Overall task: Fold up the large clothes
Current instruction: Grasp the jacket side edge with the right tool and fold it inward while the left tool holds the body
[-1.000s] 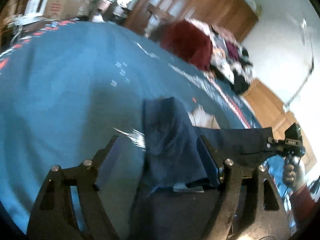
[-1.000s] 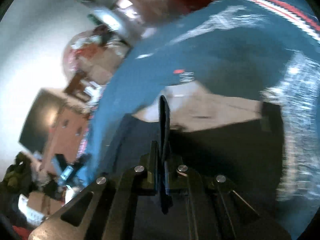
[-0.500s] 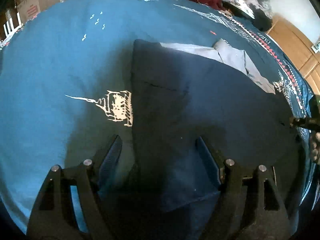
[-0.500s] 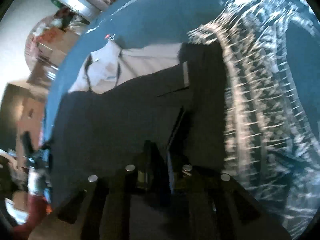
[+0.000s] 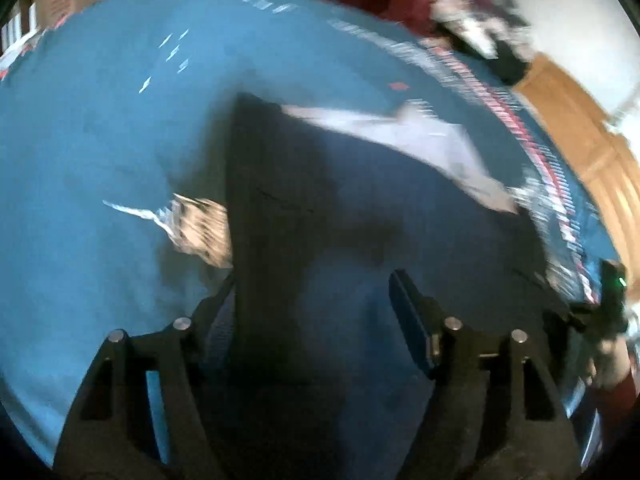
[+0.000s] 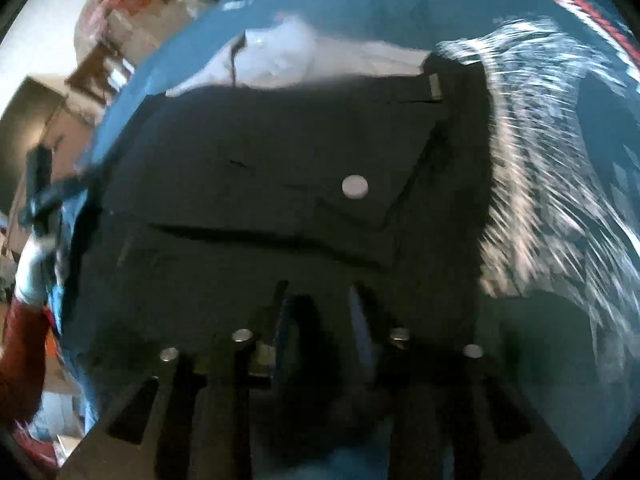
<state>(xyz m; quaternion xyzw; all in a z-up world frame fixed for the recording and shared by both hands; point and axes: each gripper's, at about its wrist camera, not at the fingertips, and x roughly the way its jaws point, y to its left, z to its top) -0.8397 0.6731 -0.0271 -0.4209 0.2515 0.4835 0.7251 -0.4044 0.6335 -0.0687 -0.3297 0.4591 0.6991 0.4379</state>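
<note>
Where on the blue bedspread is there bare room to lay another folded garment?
The blue patterned bedspread lies bare left of the dark navy garment, out to the white ship print. The far side is crowded: a white shirt peeks out there, and a pile of clothes sits beyond. Both views are blurred.

The left tool point(image 5: 312, 292) pointed forward and down, its two fingers point(image 5: 408, 312) spread wide apart with nothing pinched between them. The right tool point(image 6: 320, 300) also faced downward, its fingers point(image 6: 360, 304) parted by a narrow gap. In the left wrist view the right tool point(image 5: 612, 292) showed at the far right edge, gripped by a hand point(image 5: 608, 360) with a red sleeve point(image 5: 624, 392).
</note>
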